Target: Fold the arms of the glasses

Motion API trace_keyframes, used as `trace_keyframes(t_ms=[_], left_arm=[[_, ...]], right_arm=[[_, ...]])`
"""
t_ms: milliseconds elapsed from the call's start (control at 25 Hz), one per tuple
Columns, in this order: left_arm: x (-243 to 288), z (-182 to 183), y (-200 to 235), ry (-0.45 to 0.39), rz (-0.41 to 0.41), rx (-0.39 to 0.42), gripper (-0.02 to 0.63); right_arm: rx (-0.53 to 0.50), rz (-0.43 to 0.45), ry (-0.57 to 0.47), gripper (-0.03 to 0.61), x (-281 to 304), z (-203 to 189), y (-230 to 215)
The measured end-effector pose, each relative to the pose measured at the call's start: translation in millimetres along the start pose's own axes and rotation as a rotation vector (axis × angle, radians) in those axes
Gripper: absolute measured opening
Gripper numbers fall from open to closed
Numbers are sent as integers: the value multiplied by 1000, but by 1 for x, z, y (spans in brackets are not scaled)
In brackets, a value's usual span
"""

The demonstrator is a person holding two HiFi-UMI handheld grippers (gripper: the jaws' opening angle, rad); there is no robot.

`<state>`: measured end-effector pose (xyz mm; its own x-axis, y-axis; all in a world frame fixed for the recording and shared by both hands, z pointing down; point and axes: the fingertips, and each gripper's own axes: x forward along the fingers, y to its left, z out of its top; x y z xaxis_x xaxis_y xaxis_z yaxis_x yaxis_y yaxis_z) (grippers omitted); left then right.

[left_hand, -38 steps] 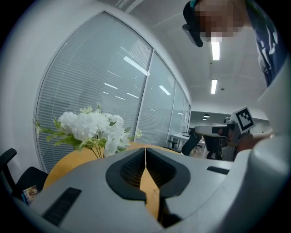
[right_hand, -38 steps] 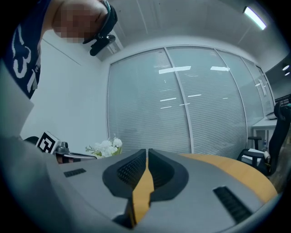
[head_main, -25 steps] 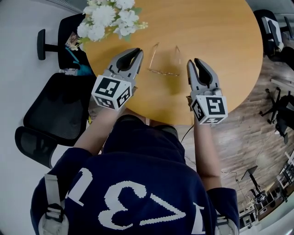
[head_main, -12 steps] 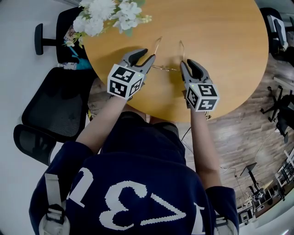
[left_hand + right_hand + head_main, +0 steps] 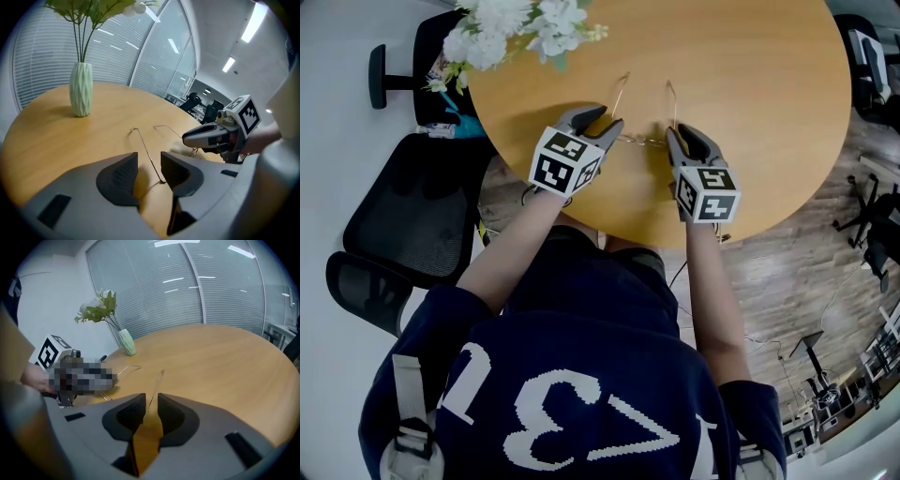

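Thin wire-framed glasses lie on the round wooden table, both arms spread and pointing away from me. My left gripper is at the frame's left corner. In the left gripper view its jaws have just been opening and stand apart, with the left arm running between them and its hinge close to the right pad. My right gripper is at the right corner. Its jaws have just been closing to a narrow gap around the right arm; I see no pad pressing on it.
A pale green vase with white flowers stands at the table's far left. Black office chairs sit off the table's left edge. Past the glasses the tabletop runs bare to its far rim.
Both grippers have come down and forward onto the two front corners of the glasses. The left jaws, shut a second ago, now stand apart.
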<state>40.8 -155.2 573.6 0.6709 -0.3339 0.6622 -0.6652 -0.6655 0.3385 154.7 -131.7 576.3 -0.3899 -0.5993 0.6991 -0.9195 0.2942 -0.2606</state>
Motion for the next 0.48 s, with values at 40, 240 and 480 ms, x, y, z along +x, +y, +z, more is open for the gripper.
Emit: trace_keyframes(t_ms=[40,240,480], left_arm=[[1,-1,0,2,4,3,153],[0,-2,1,1,14,-7,109],[-4,3,-4,-44,3,-8,31]], right_arm=[[2,1,3,95,0,-1,0],[3,2,-2,58,0,-1,2],[-19,20,-26,35,-2,4,11]])
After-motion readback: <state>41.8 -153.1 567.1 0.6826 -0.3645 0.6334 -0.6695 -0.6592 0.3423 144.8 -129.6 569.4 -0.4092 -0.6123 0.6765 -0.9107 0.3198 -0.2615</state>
